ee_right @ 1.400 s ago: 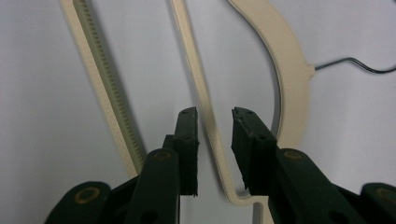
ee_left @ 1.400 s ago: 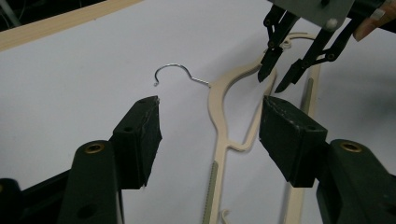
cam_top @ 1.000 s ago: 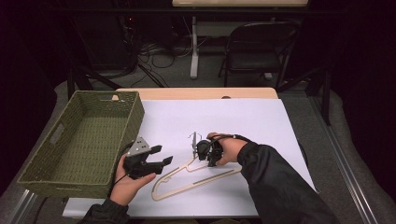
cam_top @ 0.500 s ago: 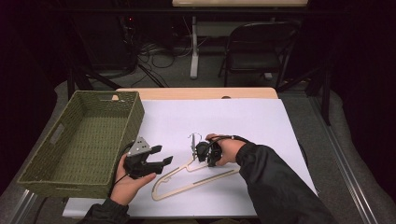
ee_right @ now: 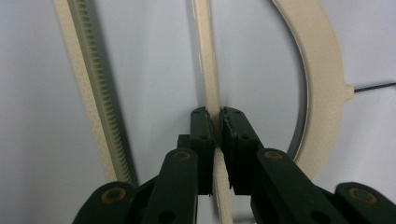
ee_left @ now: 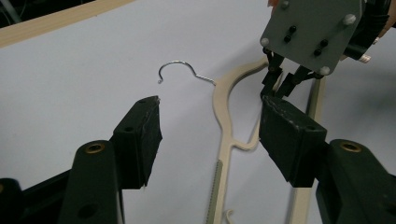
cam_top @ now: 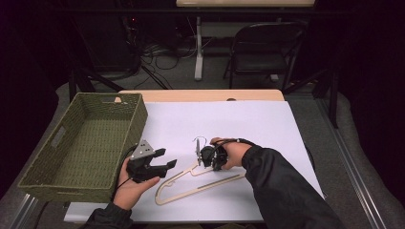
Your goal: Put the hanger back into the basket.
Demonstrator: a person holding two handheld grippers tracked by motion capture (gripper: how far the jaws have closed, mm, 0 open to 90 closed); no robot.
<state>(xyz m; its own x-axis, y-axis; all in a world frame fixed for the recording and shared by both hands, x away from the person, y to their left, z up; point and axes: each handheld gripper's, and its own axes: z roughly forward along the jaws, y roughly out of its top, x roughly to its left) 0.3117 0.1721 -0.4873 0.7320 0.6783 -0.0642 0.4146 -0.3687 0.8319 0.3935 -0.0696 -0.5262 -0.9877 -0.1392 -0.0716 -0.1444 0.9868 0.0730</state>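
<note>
A cream plastic hanger (cam_top: 200, 183) with a metal hook (cam_top: 197, 143) lies flat on the white table cover. My right gripper (cam_top: 203, 160) is shut on one of its thin bars close to the neck. In the right gripper view the jaws (ee_right: 217, 119) pinch that bar (ee_right: 205, 60) from both sides. My left gripper (cam_top: 167, 164) stands open just left of the hanger, held above the cover beside the basket. In the left gripper view its open jaws (ee_left: 210, 126) frame the hanger's neck (ee_left: 223, 107) and hook (ee_left: 180, 67). The right gripper (ee_left: 280, 86) shows beyond them.
A green woven basket (cam_top: 136, 121) stands at the table's left side with nothing seen in it. A strip of bare wooden tabletop (cam_top: 200, 95) runs along the far edge. A dark chair (cam_top: 267, 47) and cables sit on the floor behind the table.
</note>
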